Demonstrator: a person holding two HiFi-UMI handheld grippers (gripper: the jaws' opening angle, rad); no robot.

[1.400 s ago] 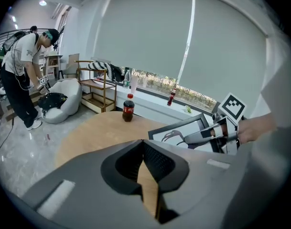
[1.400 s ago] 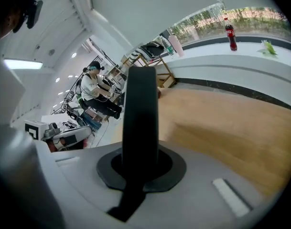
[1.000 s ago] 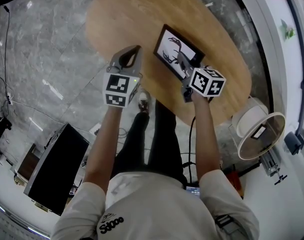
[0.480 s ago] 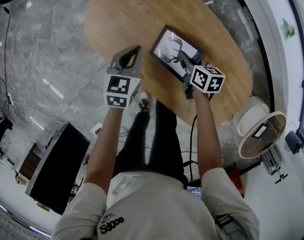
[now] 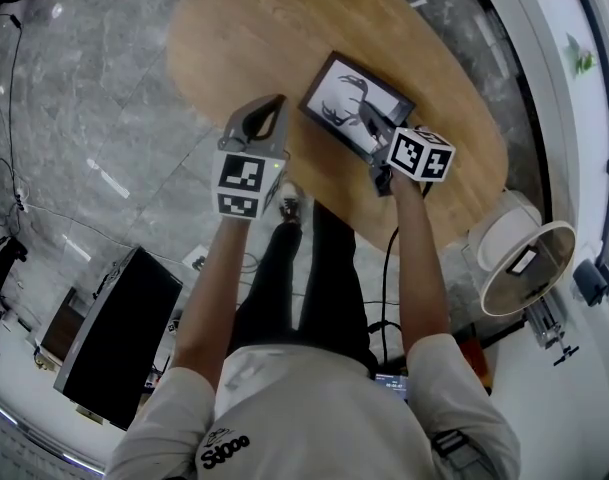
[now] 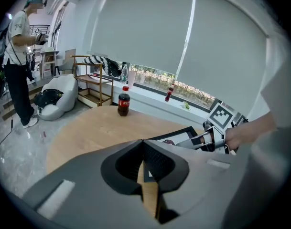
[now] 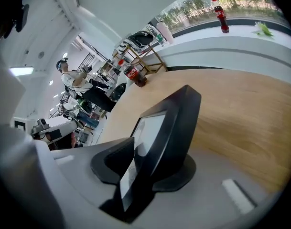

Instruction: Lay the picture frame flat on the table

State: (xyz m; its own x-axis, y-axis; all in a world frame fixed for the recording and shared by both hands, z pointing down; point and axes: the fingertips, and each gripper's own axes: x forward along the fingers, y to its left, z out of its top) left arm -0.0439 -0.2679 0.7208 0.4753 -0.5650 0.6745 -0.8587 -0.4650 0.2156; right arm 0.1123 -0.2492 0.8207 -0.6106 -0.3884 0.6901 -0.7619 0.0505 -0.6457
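The black picture frame (image 5: 346, 100) with a bird print lies low on the oval wooden table (image 5: 254, 38), face up and nearly flat. My right gripper (image 5: 374, 130) reaches its near right corner. In the right gripper view the frame (image 7: 167, 123) stands between the jaws of the right gripper (image 7: 152, 149). Those jaws have just been opening, and the pads no longer clamp it. My left gripper (image 5: 271, 103) hovers over the table's near edge, left of the frame, shut and empty. Its closed tips (image 6: 143, 143) point toward the frame (image 6: 176, 133).
A cola bottle (image 6: 123, 101) stands at the table's far end, also in the right gripper view (image 7: 135, 75). A round white side table (image 5: 524, 268) stands to the right. A black case (image 5: 114, 338) lies on the floor at left. A person (image 6: 18, 56) stands far off.
The right gripper sank a little toward the table with the frame's near corner, and the frame now lies flatter. The left gripper stayed where it was.
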